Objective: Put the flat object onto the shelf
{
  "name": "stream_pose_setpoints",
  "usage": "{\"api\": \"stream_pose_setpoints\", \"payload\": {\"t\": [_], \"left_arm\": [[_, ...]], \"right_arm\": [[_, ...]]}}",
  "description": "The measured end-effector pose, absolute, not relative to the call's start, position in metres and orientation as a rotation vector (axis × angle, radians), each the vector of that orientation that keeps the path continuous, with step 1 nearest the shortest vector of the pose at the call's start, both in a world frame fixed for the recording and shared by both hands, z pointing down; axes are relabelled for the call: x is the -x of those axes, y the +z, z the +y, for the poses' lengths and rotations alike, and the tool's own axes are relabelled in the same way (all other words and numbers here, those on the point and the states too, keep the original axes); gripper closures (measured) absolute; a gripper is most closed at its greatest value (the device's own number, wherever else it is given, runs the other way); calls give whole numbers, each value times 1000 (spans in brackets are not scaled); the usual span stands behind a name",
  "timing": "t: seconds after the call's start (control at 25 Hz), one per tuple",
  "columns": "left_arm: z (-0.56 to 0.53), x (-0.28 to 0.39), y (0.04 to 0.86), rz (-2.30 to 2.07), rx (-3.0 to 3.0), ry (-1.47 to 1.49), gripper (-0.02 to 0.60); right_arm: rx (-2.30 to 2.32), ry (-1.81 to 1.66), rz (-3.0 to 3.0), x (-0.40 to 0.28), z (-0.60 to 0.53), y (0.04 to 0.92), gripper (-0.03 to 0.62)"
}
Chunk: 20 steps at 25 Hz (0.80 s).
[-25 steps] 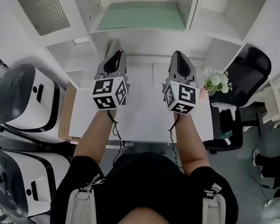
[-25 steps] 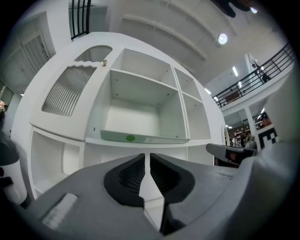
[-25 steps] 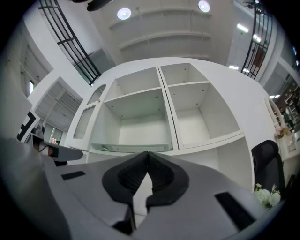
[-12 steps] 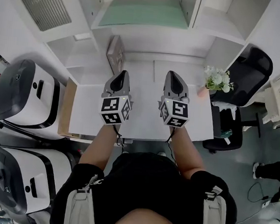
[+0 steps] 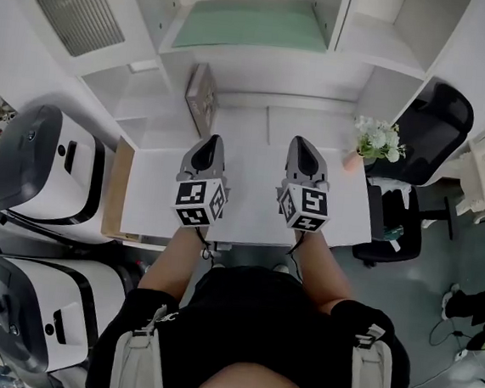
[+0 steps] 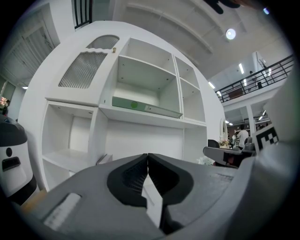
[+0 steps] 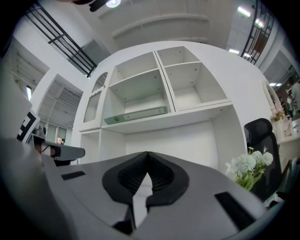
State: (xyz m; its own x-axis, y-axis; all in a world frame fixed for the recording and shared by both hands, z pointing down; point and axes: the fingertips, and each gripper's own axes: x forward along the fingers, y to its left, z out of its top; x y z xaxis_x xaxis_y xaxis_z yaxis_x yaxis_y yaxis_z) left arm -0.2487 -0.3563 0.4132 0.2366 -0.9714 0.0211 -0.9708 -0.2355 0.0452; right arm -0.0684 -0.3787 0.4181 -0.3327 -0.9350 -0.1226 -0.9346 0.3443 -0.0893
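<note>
Currently: flat grey-brown panel (image 5: 202,98), standing on edge vs. divider of white shelf unit (image 5: 367,47), upper centre-left of frame; long axis runs away from person. Straight ahead of left gripper (image 5: 213,140), apart; right gripper (image 5: 304,142) farther off. Both grippers' fingers pressed together, nothing betw. White table (image 5: 251,190) under both. Judged: panel already shelved.

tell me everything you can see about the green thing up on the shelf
The green panel is a thin, flat, pale mint board with a matte, plain top. It lies flat on the floor of the wide middle compartment of the white shelf unit, filling nearly its whole width, its front edge along the shelf's front lip. From the left gripper view, that thin edge carries a small round darker green mark. Nothing rests on it. Whether it is loose or fixed cannot be told.
</note>
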Motion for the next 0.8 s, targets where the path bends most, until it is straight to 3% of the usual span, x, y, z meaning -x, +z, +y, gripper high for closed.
{"api": "stream_pose_setpoints", "payload": {"t": [0.8], "left_arm": [[-348,248,410,-1924,-2426,-11,563]], "right_arm": [[1722,-15,2425,62,-371,416,594]]}}
